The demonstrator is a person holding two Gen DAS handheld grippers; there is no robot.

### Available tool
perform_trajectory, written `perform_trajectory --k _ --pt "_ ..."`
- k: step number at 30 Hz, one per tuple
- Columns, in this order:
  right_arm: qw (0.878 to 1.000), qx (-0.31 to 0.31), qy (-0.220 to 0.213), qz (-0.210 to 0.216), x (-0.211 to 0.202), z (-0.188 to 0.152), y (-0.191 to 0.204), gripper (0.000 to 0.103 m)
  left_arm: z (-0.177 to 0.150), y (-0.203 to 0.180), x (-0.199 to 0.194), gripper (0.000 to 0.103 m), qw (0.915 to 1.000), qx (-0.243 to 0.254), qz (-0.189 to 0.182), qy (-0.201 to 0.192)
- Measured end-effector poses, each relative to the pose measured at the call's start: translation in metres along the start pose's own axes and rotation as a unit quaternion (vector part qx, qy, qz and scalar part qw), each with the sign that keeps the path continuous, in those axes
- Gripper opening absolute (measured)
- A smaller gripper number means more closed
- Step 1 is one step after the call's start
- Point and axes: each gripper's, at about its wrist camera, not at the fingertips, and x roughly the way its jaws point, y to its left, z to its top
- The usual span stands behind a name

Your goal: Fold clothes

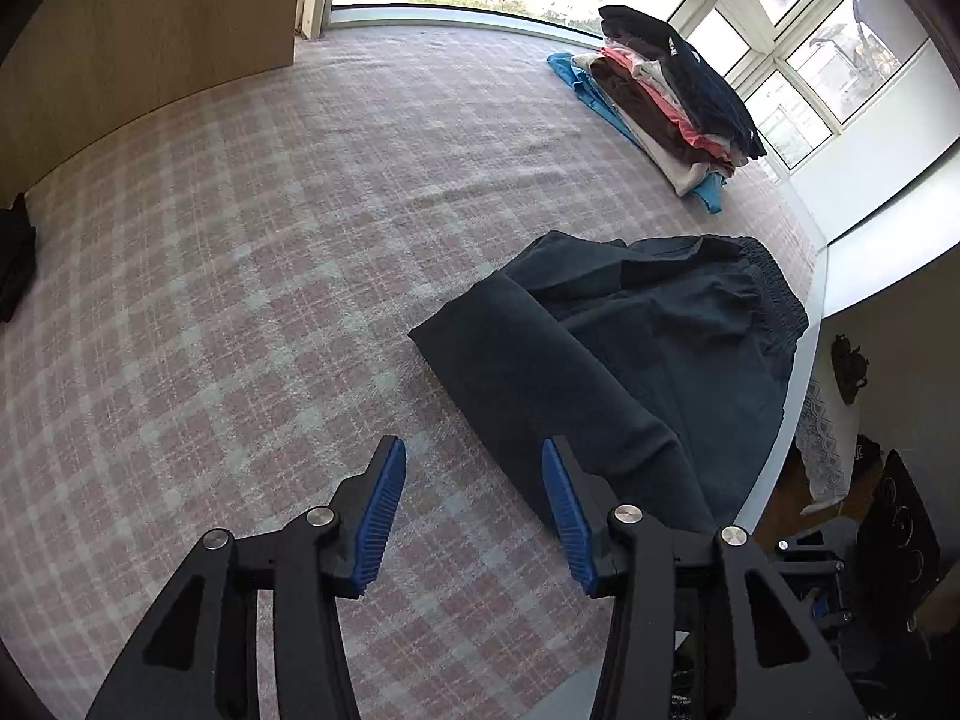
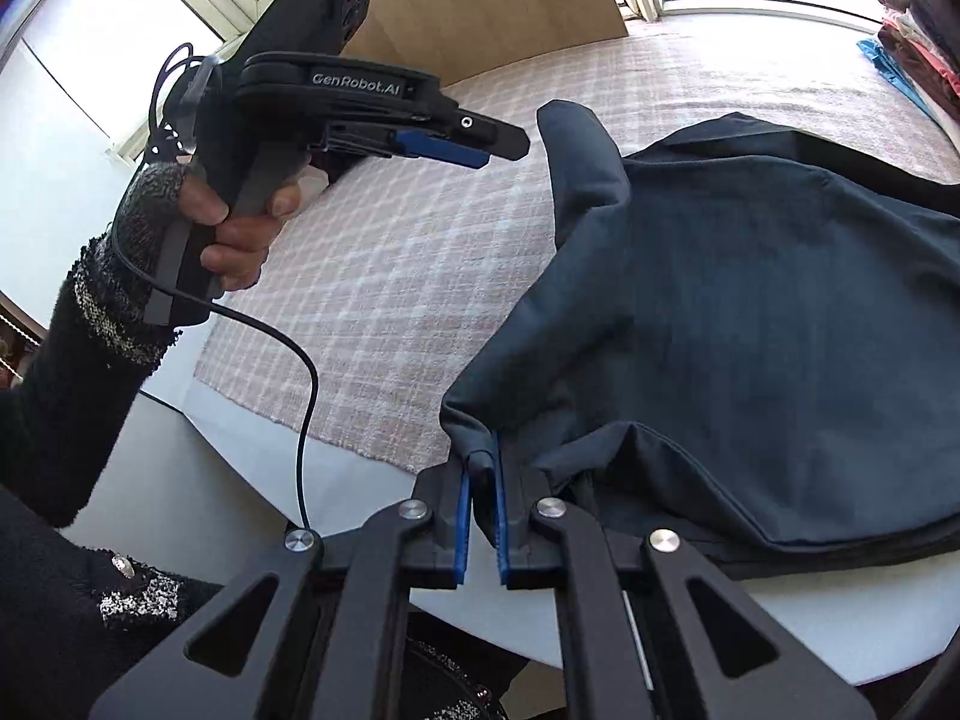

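- Lying on the pink checked mat [image 1: 240,252], the dark shorts [image 1: 648,360] sit near its edge, partly folded, with the gathered waistband [image 1: 774,282] on the side towards the windows [image 1: 840,60].
- One flap of the shorts is turned over, making a smooth folded band [image 1: 540,372] on the side away from the waistband.
- The right gripper [image 2: 480,516] has its blue pads nearly together, pinching a bunched corner of the shorts [image 2: 750,312] at the mat's near edge; cloth shows between the pads.
- The left gripper [image 1: 474,504] has its jaws parted, with nothing between them; it hangs over bare mat just beside the shorts' folded band, not touching the cloth.
- In the right wrist view, a hand [image 2: 240,228] in a dark knitted sleeve [image 2: 90,330] holds that left gripper [image 2: 480,150] above the mat, beside the shorts' raised corner; a black cable [image 2: 300,396] runs down from it.
- A stack of folded clothes [image 1: 672,102] lies on the mat well beyond the shorts, close to the windows; a black garment is on top and a blue one at the bottom.
- A wooden panel [image 1: 150,30] borders the mat on the side away from the stack.
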Motion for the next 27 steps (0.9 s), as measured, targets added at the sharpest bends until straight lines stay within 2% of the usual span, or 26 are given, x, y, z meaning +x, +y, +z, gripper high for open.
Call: perform_trajectory --k 5,8,9,12,17,19,20,21,23,27 --pt "0.999 0.009 0.016 -0.033 0.016 -0.007 0.005 0.006 -0.006 0.017 0.020 0.050 0.9989 -0.015 -0.035 0.027" --pt "0.998 0.010 0.020 -0.058 0.020 -0.009 0.002 0.006 -0.012 0.033 0.030 0.050 0.9986 -0.035 -0.010 0.040" --pt "0.998 0.010 0.020 -0.060 0.020 -0.008 0.002 0.006 -0.015 0.039 0.034 0.050 0.9982 -0.041 -0.001 0.044" --pt "0.998 0.003 0.015 -0.062 0.017 -0.008 0.006 0.006 -0.021 0.056 0.038 0.050 0.9944 -0.084 -0.039 0.052" --pt "0.998 0.005 0.008 -0.064 0.007 -0.002 0.005 0.006 -0.008 0.049 0.050 0.050 0.9953 -0.075 -0.047 0.040" --pt "0.998 0.011 0.004 -0.062 0.003 0.001 0.002 0.006 -0.001 0.045 0.054 0.033 0.9952 -0.073 -0.058 0.029" --pt "0.998 0.017 0.000 -0.057 -0.001 0.001 0.000 0.006 0.002 0.042 0.055 0.014 0.9951 -0.072 -0.064 0.024" --pt "0.999 0.023 -0.006 -0.049 -0.007 0.001 -0.002 0.006 0.005 0.040 0.055 0.009 0.9948 -0.071 -0.070 0.021" --pt "0.999 0.034 -0.021 -0.033 -0.023 0.001 -0.003 0.006 0.010 0.033 0.048 0.008 0.9944 -0.067 -0.081 0.011" --pt "0.997 0.045 -0.057 -0.013 -0.060 0.005 -0.014 0.006 0.025 0.015 0.011 0.008 0.9947 -0.052 -0.084 -0.027"
